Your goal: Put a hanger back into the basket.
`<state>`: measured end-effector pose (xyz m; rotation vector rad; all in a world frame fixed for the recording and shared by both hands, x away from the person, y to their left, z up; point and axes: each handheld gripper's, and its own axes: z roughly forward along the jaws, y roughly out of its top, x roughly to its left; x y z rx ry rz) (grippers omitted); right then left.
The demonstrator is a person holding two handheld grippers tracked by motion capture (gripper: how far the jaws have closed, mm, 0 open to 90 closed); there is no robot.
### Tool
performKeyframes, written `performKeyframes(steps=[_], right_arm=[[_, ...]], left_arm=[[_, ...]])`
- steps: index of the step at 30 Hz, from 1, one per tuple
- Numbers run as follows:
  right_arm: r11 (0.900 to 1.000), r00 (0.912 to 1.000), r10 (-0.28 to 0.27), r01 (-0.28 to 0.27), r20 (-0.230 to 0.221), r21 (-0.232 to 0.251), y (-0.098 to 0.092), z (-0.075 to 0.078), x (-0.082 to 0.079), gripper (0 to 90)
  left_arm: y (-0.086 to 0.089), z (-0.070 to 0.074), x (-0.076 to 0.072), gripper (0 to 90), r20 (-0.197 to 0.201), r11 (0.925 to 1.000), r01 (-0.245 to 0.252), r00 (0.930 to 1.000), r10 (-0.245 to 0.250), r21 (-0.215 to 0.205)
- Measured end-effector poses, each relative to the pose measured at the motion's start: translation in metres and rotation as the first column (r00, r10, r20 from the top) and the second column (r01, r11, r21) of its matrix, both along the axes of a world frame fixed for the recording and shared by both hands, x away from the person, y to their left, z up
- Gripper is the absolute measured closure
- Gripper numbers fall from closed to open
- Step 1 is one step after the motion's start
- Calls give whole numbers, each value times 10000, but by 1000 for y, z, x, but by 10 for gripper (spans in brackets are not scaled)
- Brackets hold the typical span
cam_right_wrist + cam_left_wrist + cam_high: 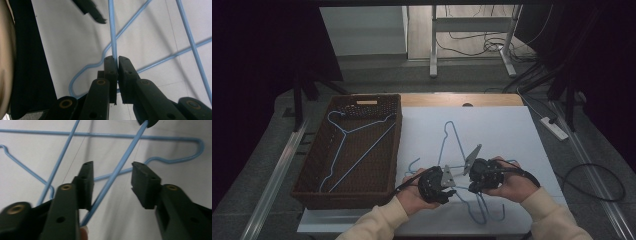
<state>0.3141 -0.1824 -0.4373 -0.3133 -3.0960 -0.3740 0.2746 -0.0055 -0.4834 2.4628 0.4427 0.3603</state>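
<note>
Several blue wire hangers (451, 132) lie crossed on the white table sheet (507, 130). My right gripper (472, 187) is shut on one blue hanger wire (112, 30), which rises straight out from between its closed pads (110, 67). My left gripper (450, 192) faces it from the left at the front of the table. In the left gripper view the same slanted blue wire (125, 157) runs between the parted jaws of my left gripper (112, 173), close to the left pad (87, 177) and clear of the right one.
A brown wicker basket (398, 145) stands at the left with one blue hanger (357, 142) lying inside. Bare wood shows behind the sheet. A power strip (554, 127) and cables lie on the floor to the right.
</note>
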Motion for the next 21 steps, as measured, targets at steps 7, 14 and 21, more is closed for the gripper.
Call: performKeyframes(steps=[7,14,21], right_arm=[[10000,9999,43,-43,-104,-1,0,0,0,850],[9974,9988,-389,371,285,610,-6,9,4,738],[9037,9282,-2861,1789,2378,3890,-33,32,8,384]], left_arm=[[0,-2,-1,733,280,9984,438,9986,-449,364],[-1,-2,-4,864,153,9942,1039,9944,-1044,286],[1,3,-3,865,209,9963,852,9962,-850,-115]])
